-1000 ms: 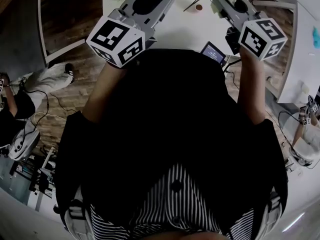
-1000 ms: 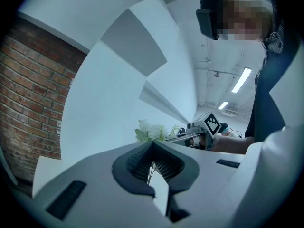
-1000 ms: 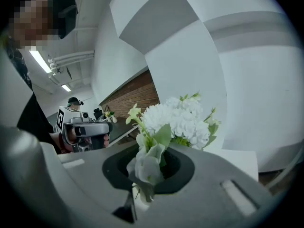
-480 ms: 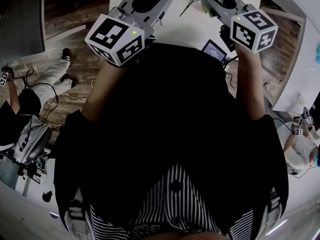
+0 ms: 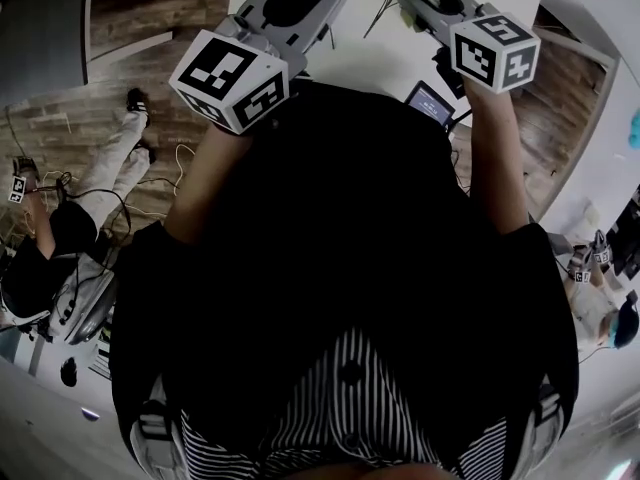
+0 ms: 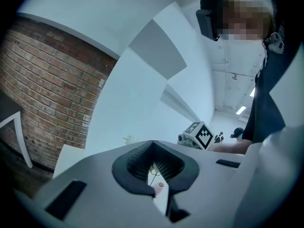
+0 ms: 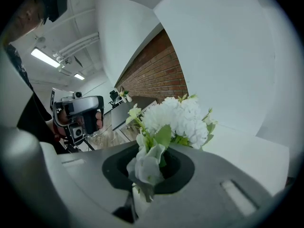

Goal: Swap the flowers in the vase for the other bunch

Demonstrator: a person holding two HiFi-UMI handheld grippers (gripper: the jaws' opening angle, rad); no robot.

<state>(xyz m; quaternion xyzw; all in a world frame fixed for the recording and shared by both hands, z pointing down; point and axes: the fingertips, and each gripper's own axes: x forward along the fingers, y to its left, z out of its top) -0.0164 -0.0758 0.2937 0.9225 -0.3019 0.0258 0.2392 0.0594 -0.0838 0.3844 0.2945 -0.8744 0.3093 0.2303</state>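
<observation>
The right gripper [image 7: 152, 167] has its black, ribbed pads clenched round a bunch of white flowers [image 7: 178, 118]. The stems pass through the rounded hollow between the pads, and a pale, folded bud [image 7: 148, 167] sits right in that hollow. Above it the frilly, ball-shaped blooms spread out, mixed with flat green leaves. In the head view the bunch lies at the top edge of the frame, over the smooth white table [image 5: 370, 58], at the tip of this gripper's grey, tapered shell. The left gripper [image 6: 154, 167] is drawn together on nothing. Its dark, grooved pads meet at the top and frame a heart-shaped hollow with only a thin slit below. Through that hollow a thin stem and a small pinkish, round-topped thing [image 6: 160, 186] show on the table beyond, too small to make out. Both grippers are matte grey plastic with rectangular recesses, and each carries a white cube printed with black square markers, the left gripper's cube [image 5: 232, 78] being the larger in view. A small dark device with a lit screen [image 5: 428, 103] lies at the table's near edge beside the right forearm. Rough red brick [image 6: 47, 89] lines the wall past the table, and the floor [image 5: 150, 118] is grained wooden plank.
</observation>
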